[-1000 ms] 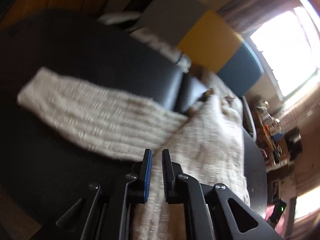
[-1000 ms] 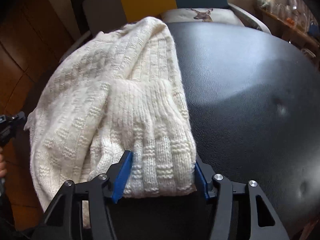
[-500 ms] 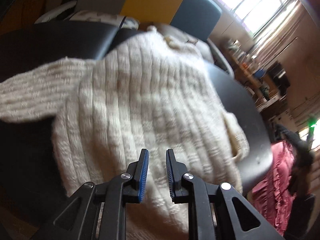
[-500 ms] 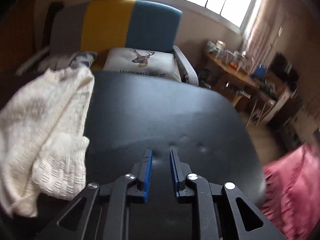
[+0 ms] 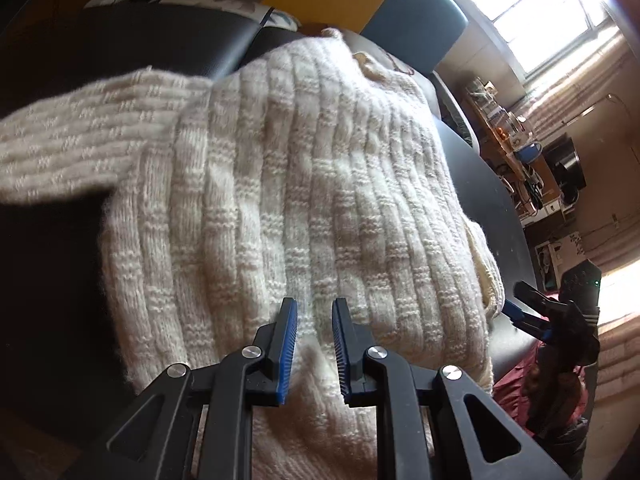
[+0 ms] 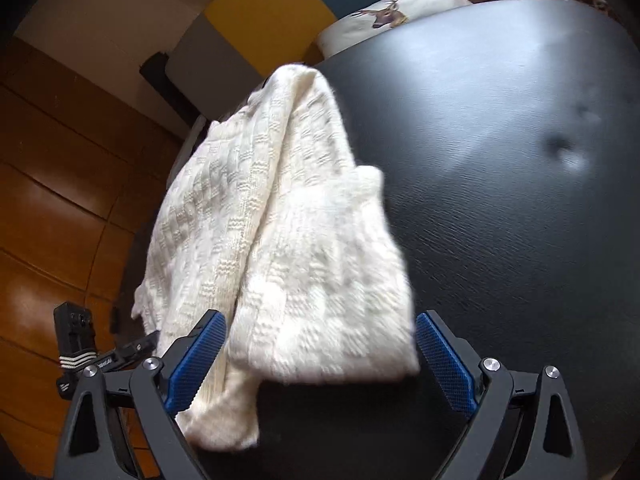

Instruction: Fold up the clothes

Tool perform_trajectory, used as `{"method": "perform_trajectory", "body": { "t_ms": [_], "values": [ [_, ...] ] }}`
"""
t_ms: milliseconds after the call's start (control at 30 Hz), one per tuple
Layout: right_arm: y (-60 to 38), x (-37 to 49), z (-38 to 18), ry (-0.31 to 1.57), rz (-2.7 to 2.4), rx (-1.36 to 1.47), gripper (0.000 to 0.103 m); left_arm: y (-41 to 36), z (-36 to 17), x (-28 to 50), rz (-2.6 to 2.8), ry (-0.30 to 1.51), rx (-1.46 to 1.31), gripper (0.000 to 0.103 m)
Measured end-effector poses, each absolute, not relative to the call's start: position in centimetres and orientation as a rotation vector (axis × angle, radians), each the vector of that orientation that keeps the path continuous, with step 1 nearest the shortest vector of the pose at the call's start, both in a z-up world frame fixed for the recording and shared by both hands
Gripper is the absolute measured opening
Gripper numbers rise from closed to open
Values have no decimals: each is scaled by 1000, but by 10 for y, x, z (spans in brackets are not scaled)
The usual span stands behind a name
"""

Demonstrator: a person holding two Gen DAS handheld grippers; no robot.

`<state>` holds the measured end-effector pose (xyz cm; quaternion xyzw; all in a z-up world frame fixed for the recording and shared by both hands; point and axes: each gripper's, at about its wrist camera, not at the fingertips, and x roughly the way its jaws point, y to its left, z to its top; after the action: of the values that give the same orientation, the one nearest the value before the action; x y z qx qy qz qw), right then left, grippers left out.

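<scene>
Cream knit sweater (image 5: pixel 304 184) lies on the black padded surface (image 6: pixel 500 168), toward its left side as the right wrist camera sees it, with the hem end hanging over the near edge. One sleeve (image 5: pixel 80 140) stretches out flat to the left in the left wrist view. The other sleeve (image 6: pixel 320 280) is doubled back over the body, cuff end nearest the right camera (slightly blurred).

Left claw (image 5: pixel 315 332): fingers nearly parallel with a narrow gap between the blue pads; knit shows through the gap, and nothing is pinched. It hovers over the lower body of the sweater, near the hem.

Right claw (image 6: pixel 320 354): spread wide, blue pads either side of the folded sleeve's cuff end. Cannot tell whether the pads touch the knit; no pinch visible.

Each claw appears in the other's camera: the right one at the far right edge of the left view, just beside the sweater's side; the left one at lower left of the right view, over the wood floor (image 6: pixel 60 220).

Background: an armchair (image 6: pixel 264 20) in grey, yellow and blue panels behind the surface, holding a pillow (image 6: pixel 384 12) printed with a deer. Bright window (image 5: pixel 532 4) and a cluttered desk (image 5: pixel 520 152) at the right of the left view.
</scene>
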<state>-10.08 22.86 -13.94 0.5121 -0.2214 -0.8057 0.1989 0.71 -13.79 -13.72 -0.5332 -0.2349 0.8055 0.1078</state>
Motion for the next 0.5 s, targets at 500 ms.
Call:
{"method": "perform_trajectory", "body": {
  "t_ms": [500],
  "values": [
    [204,-66,-144,-353,-2395,1248,103,-147,-150,12,2332,-795,-1533,17]
  ]
}}
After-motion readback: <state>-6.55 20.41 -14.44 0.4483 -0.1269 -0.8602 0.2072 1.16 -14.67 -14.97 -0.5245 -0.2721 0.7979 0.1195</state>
